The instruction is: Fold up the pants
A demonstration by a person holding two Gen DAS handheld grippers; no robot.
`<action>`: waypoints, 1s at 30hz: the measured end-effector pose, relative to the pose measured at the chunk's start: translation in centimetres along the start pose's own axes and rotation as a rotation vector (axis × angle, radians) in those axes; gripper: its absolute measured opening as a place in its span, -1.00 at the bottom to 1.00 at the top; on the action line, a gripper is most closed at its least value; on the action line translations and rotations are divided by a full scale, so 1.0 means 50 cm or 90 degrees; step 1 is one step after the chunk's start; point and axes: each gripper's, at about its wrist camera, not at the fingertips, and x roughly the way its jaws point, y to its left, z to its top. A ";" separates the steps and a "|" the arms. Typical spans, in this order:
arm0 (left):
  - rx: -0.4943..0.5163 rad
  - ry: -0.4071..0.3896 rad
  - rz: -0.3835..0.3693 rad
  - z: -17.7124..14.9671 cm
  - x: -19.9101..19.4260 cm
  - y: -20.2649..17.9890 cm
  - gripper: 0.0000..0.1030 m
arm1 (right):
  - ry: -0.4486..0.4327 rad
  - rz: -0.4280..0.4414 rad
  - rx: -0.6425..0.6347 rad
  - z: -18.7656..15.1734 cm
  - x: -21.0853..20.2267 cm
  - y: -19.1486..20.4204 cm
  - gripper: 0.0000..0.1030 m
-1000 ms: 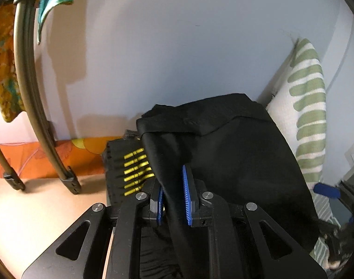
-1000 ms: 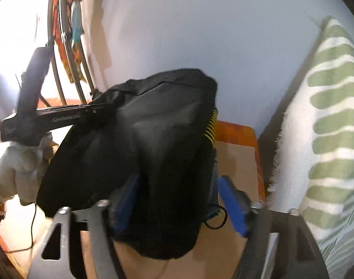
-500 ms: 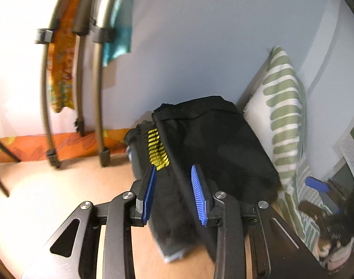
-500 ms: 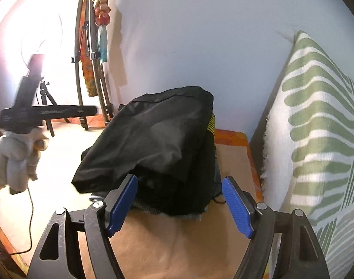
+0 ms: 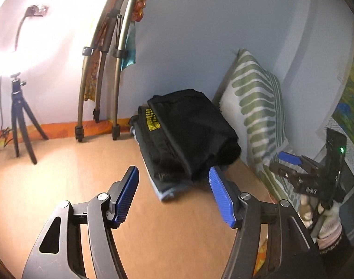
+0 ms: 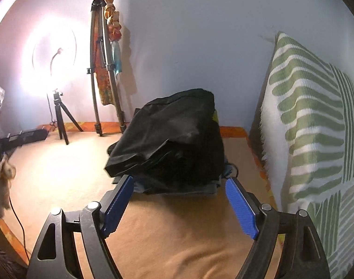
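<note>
Folded black pants top a small pile of folded clothes, with a yellow-striped dark garment and a blue one under them, on the tan surface by the wall. My left gripper hangs short of the pile, its jaws opening with nothing between them. From the other side the black pants bulge above the pile. My right gripper stands just before the pile's near edge, jaws wide and still opening, empty. The right gripper also shows at the left wrist view's right edge, in a gloved hand.
A green-and-white striped pillow leans right of the pile. A folded metal stand with hanging cloth leans on the wall. A small black tripod with a bright ring light stands at the left. A cable runs along the surface's left edge.
Both grippers let go of the black pants and drew back from the pile. The left jaws went from shut on the cloth to wide apart. The pants now rest on the pile.
</note>
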 end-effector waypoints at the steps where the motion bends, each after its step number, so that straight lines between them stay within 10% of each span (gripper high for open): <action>1: -0.004 -0.002 -0.004 -0.014 -0.012 -0.002 0.24 | -0.002 0.005 0.009 -0.006 -0.006 0.004 0.61; 30: 0.080 -0.034 0.104 -0.183 -0.129 -0.049 0.58 | -0.082 -0.058 0.050 -0.120 -0.074 0.177 1.00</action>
